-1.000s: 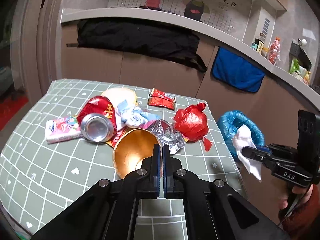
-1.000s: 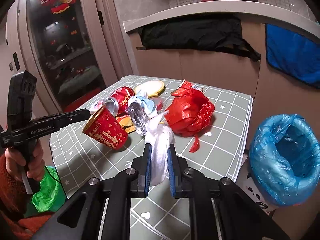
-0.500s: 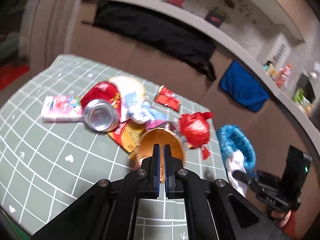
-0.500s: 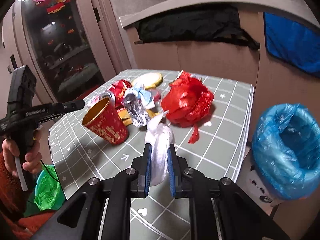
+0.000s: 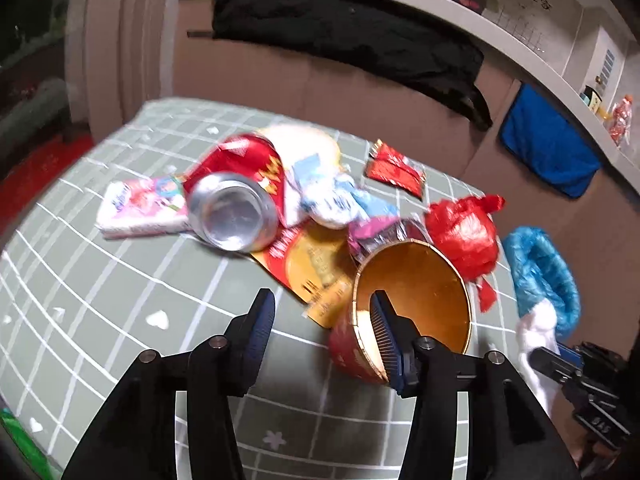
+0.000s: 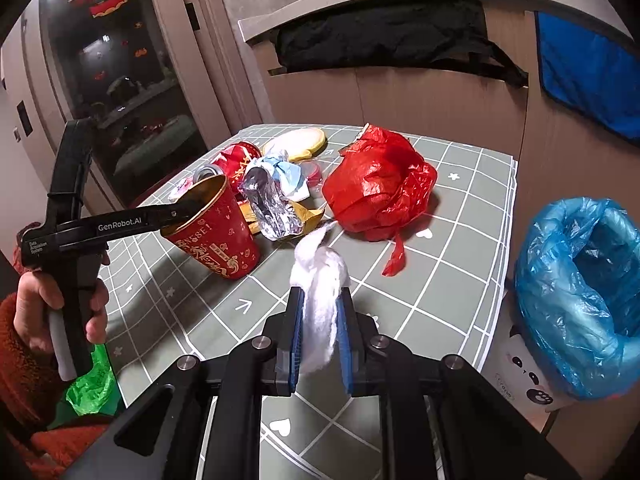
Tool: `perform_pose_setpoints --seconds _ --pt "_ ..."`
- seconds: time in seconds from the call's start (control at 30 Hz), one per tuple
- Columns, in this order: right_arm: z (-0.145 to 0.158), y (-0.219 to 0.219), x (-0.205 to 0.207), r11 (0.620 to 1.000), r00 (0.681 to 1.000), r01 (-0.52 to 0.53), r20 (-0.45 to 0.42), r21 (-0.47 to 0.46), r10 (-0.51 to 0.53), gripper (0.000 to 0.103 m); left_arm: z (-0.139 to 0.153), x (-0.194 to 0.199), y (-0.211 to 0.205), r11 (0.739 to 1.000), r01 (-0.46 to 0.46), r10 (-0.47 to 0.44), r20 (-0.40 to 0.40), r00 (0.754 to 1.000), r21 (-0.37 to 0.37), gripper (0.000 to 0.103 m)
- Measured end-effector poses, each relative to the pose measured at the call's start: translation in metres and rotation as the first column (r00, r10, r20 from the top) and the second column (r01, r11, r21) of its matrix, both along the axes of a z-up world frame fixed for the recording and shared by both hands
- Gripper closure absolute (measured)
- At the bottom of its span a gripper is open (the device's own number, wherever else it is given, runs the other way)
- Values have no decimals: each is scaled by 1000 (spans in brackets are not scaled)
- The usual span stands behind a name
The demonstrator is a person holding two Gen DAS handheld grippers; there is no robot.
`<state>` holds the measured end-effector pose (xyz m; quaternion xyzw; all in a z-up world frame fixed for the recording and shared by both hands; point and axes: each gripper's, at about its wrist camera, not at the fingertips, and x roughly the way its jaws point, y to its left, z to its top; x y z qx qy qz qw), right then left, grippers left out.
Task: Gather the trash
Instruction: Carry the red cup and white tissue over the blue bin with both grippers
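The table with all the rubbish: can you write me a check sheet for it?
Surface: green grid tablecloth, littered.
Job's things: red paper cup, drink can, red plastic bag, foil wrapper, white wad; blue-lined bin beside the table.
Clutter: green bag below the table.
Grippers: left gripper just opened, one finger inside the cup; right gripper holds the wad.
Cables: nothing seen.
Surroundings: black cloth, blue cloth.

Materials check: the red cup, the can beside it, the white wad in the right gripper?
Red cup: likely coated paper, glossy red print outside, gold foil-like lining.
Can: thin metal, probably aluminium; bare silver end shines, wall looks dented.
White wad: soft fibrous tissue or cotton, matte and fluffy, squeezed between the right gripper pads.
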<state>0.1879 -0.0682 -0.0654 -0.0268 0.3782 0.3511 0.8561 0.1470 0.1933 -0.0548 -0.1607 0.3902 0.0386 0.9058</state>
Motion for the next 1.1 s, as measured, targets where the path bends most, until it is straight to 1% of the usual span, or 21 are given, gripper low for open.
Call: perform_pose_setpoints --seconds 0.03,0.07,0.13,0.2,0.27,0.3,0.33,0.37,0.43,0.47,0.5,0.6,0.67,0.7,0.73,0.8,0.83,0.93,1.03,1.07,1.1 --pt "-1 1 1 1000 1000 0 0 -4 0 88 -3 1 2 999 11 -11 -9 1000 -39 53" --pt "-1 2 1 1000 1000 0 0 -6 0 88 -5 2 3 998 13 -14 -15 1000 -61 53" --pt "-2 3 1 1000 1000 3 4 -8 -3 88 -11 2 10 991 -9 4 -35 999 -137 57" --pt "-2 3 1 1000 1000 9 12 -7 -9 88 -11 -1 11 989 -15 13 -12 1000 -145 64" --pt "-1 2 0 1000 1000 11 20 -4 -10 88 -6 -7 11 989 -10 15 33 999 -149 73" --pt "0 2 0 1000 1000 12 24 -2 -11 88 -3 -11 12 988 -18 26 54 998 -155 80" --pt "1 1 0 1000 999 14 29 3 -14 88 3 -17 11 988 -18 31 86 996 -153 87" --pt "2 0 0 1000 999 17 32 10 -17 88 7 -19 9 990 -14 29 102 994 -143 90" --pt "5 -2 0 999 999 20 35 27 -21 88 19 -22 2 997 -5 15 132 991 -80 97" --pt "6 -3 0 999 999 20 35 35 -21 88 24 -23 -4 999 7 -1 139 990 -42 98" --pt "7 -4 1 999 999 20 34 41 -21 88 26 -22 -8 1000 16 -13 139 990 -23 100" --pt "7 -4 3 999 1000 20 22 46 -21 88 25 -18 -13 1000 25 -22 119 993 -19 99" --pt "5 -3 2 999 1000 16 20 40 -17 88 20 -16 -13 1000 9 -7 98 995 -18 99" --pt "4 -2 1 999 1000 10 18 35 -11 88 18 -14 -12 1000 -4 7 90 996 -26 97" --pt "3 -2 1 999 1000 8 17 32 -9 88 14 -10 -10 999 -9 13 75 997 -54 96" --pt "0 -1 0 1000 1000 5 13 25 -6 88 9 -8 -8 995 -15 22 73 997 -98 93" --pt "-1 -1 0 1000 1000 7 11 23 -7 88 7 -6 -8 995 -14 22 70 997 -101 92" --pt "-5 -3 2 1000 1000 15 1 22 -16 88 4 -5 -11 996 -3 9 65 998 -92 92" --pt "-6 -3 5 999 1000 26 -9 20 -26 88 2 -5 -8 992 -16 22 48 999 -124 95" --pt "-5 -3 4 999 1000 27 -10 24 -27 88 2 -5 -9 992 -13 19 53 998 -125 96" --pt "-4 -3 4 999 1000 28 -10 29 -27 88 5 -7 -10 994 -9 16 63 998 -108 97"
